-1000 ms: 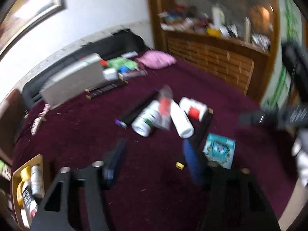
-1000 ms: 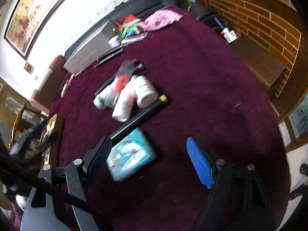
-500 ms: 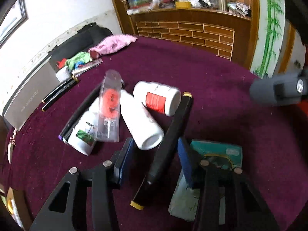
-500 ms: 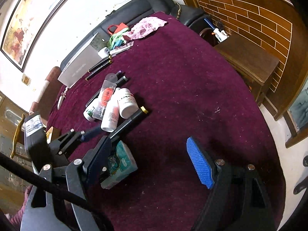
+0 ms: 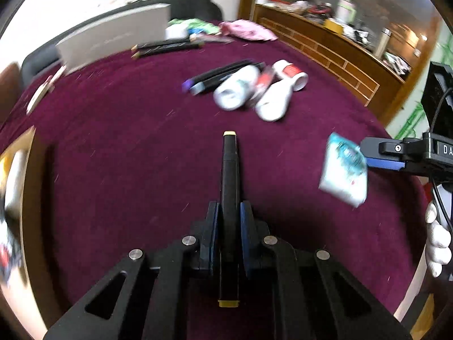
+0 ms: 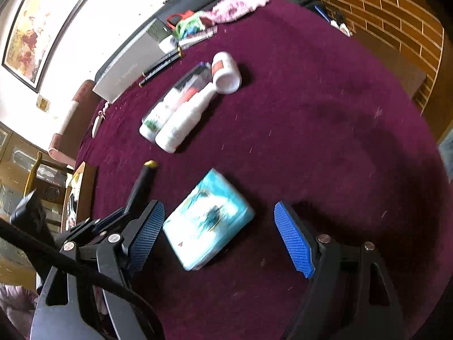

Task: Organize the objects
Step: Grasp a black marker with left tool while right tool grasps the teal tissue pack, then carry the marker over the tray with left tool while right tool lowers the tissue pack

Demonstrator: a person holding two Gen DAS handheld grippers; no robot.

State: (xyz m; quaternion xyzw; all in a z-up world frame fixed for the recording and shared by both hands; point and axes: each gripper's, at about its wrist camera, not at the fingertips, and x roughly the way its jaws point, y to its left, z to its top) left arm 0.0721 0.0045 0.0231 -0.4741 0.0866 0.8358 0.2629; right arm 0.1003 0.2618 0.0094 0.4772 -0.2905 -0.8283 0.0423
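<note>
My left gripper (image 5: 228, 221) is shut on a long black marker with yellow ends (image 5: 230, 175), held above the maroon table; the marker also shows in the right wrist view (image 6: 140, 182). My right gripper (image 6: 219, 238) is open, its blue pads on either side of a teal and white tissue pack (image 6: 206, 221) that lies on the table; the pack also shows in the left wrist view (image 5: 344, 170). A heap of white bottles (image 5: 254, 90) and black markers (image 5: 218, 76) lies farther back; the bottles show in the right wrist view too (image 6: 181, 116).
A grey box (image 5: 113, 36), two dark pens (image 5: 167, 48), a pink cloth (image 5: 246, 29) and green items sit at the table's far edge. A wooden tray (image 5: 17, 170) with items stands at the left edge. A brick-fronted wooden counter (image 5: 325, 45) is behind.
My left gripper has shut on the black marker and lifted it away from the heap. My right gripper has come down around the tissue pack.
</note>
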